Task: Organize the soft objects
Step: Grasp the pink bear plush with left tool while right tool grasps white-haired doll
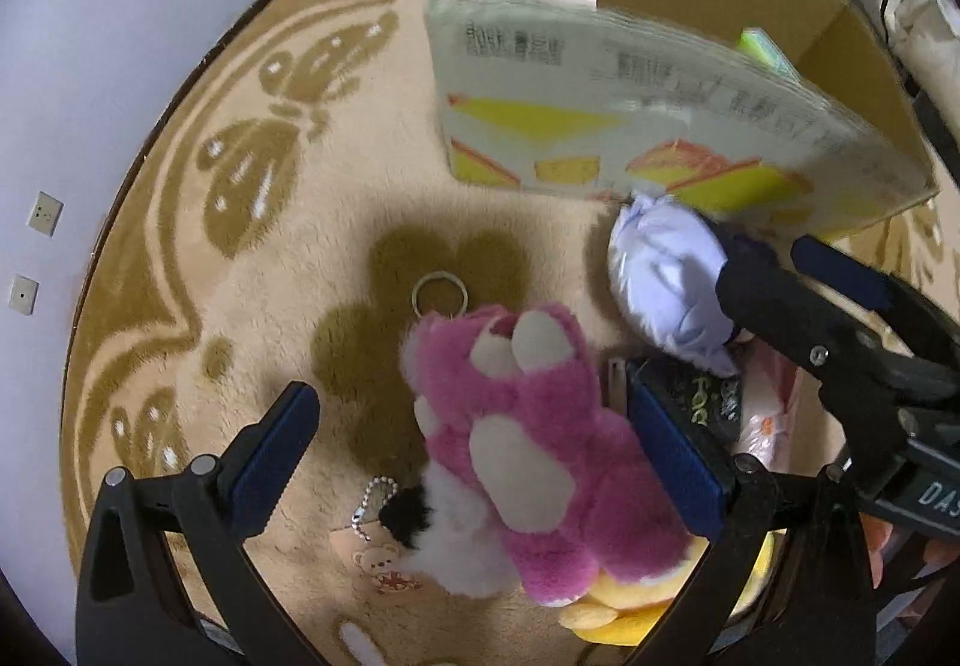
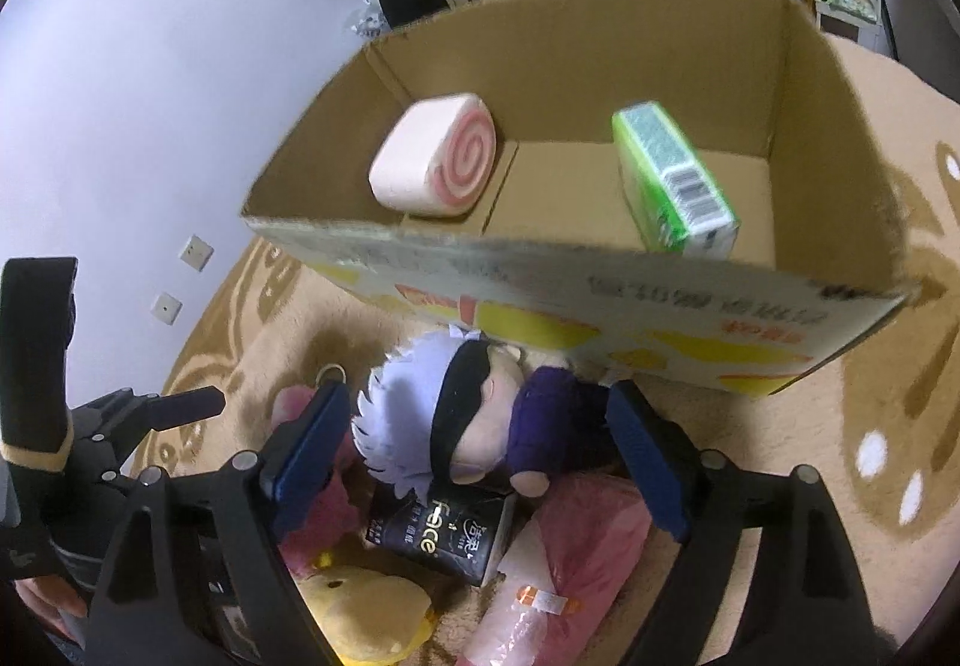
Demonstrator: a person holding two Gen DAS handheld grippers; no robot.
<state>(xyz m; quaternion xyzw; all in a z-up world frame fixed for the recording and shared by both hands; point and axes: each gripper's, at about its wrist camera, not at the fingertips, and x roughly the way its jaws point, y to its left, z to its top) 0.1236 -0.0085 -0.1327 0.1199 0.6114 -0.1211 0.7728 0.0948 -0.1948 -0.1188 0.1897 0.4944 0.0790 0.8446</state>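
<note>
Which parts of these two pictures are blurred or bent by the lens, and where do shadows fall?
Left wrist view: the printed front of the cardboard box is motion-blurred, while the pink plush is sharp; the rug edge curves from fisheye distortion. Right wrist view: the box print is smeared too, and shadow lies under the white-haired doll.

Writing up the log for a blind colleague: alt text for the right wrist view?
The open right gripper straddles a white-haired plush doll with a black blindfold lying on a beige rug, before an open cardboard box holding a pink swirl-roll cushion and a green tissue pack.
</note>
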